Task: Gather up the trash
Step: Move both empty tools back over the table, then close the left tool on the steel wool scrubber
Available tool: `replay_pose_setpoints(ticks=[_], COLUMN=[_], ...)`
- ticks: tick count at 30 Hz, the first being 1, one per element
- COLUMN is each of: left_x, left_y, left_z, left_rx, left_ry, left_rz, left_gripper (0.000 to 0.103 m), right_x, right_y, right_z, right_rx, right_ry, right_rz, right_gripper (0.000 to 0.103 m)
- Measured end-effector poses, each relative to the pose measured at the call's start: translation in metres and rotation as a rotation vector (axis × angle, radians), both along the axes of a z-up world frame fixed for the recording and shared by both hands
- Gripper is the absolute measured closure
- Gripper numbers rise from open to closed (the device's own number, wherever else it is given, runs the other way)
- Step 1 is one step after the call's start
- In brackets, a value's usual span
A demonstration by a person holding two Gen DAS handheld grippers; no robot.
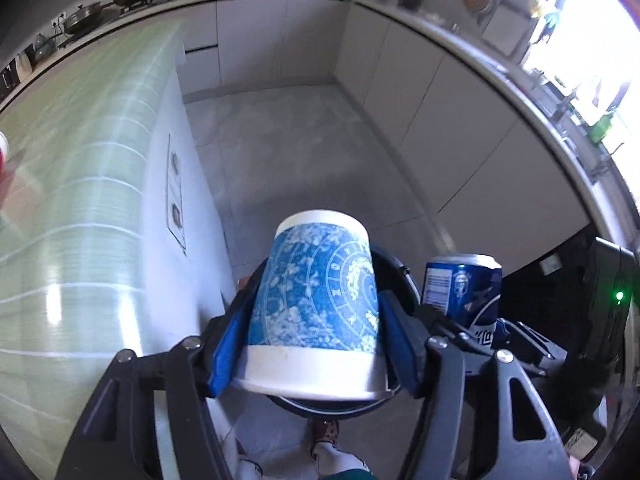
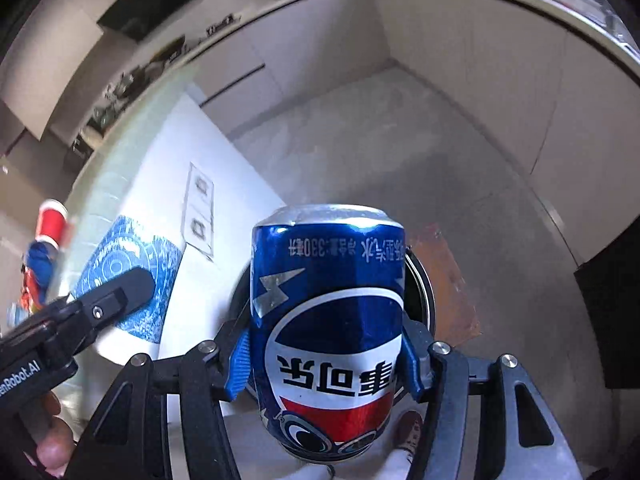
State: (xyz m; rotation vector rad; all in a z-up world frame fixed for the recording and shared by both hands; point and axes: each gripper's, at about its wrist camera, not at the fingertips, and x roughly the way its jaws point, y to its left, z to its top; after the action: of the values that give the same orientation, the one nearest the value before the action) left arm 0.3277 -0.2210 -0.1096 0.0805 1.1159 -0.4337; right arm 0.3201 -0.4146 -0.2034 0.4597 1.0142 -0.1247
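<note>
One paper cup (image 1: pixel 316 304) fills the left claw (image 1: pixel 316 344), one can (image 2: pixel 326 332) (dented) the right claw (image 2: pixel 326 364).

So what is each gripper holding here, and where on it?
Left gripper: blue-patterned paper cup, fingers on its sides. Right gripper: blue soda can, gripped at its sides.

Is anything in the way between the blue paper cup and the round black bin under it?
Nothing visible is. The left gripper holds the blue paper cup upside down right above the black bin's rim. The right gripper holds the blue can beside it, over the same bin, not underneath the cup.
</note>
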Motion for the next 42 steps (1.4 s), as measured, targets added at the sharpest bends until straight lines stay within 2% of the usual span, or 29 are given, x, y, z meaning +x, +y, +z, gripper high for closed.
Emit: replay_pose_setpoints(ticks=[2,4,5,8,13,17,23,29,33,41,42], left_x=[0.006,0.01,0.012,0.015,0.008,-0.001,-0.013,-0.025,-0.033,-0.035,-0.032], left_y=[-0.006,-0.008,-0.009,-0.006,-0.016,0.007,0.073,0.158,0.231,0.345,0.35], left_z=[-0.013,-0.02,-0.022,-0.018,0.016,0.058,0.098,0.11,0.109,0.101,0.102], left_rx=[0.025,0.04,0.041,0.039,0.01,-0.017,-0.039,-0.047,-0.028,-0.009,-0.005], left_ry=[0.032,0.058,0.067,0.073,0.011,-0.052,-0.109,-0.148,-0.166,-0.162,-0.161], left_rz=[0.016,0.032,0.041,0.071,0.072,0.087,0.146,0.206,0.266,0.418,0.431], left_gripper=[0.036,0.036,0.033,0.031,0.031,0.031,0.031,0.031,0.031,0.031,0.031], right_x=[0.009,0.019,0.021,0.025,0.021,0.016,0.015,0.012,0.011,0.023,0.025], right_y=[-0.004,-0.007,-0.008,-0.019,-0.035,-0.02,0.035,0.119,0.183,0.294,0.302], right_z=[-0.015,-0.026,-0.031,-0.037,-0.009,0.029,0.09,0.134,0.143,0.146,0.147], right_rx=[0.005,0.004,0.012,0.026,0.023,-0.017,-0.064,-0.072,-0.08,-0.078,-0.081], right_ry=[0.017,0.048,0.058,0.071,0.027,-0.027,-0.124,-0.186,-0.201,-0.217,-0.216], right_rz=[0.019,0.046,0.052,0.033,-0.026,-0.015,0.034,0.068,0.107,0.199,0.213], right_gripper=[0.038,0.026,0.024,0.024,0.024,0.024,0.024,0.024,0.024,0.024,0.024])
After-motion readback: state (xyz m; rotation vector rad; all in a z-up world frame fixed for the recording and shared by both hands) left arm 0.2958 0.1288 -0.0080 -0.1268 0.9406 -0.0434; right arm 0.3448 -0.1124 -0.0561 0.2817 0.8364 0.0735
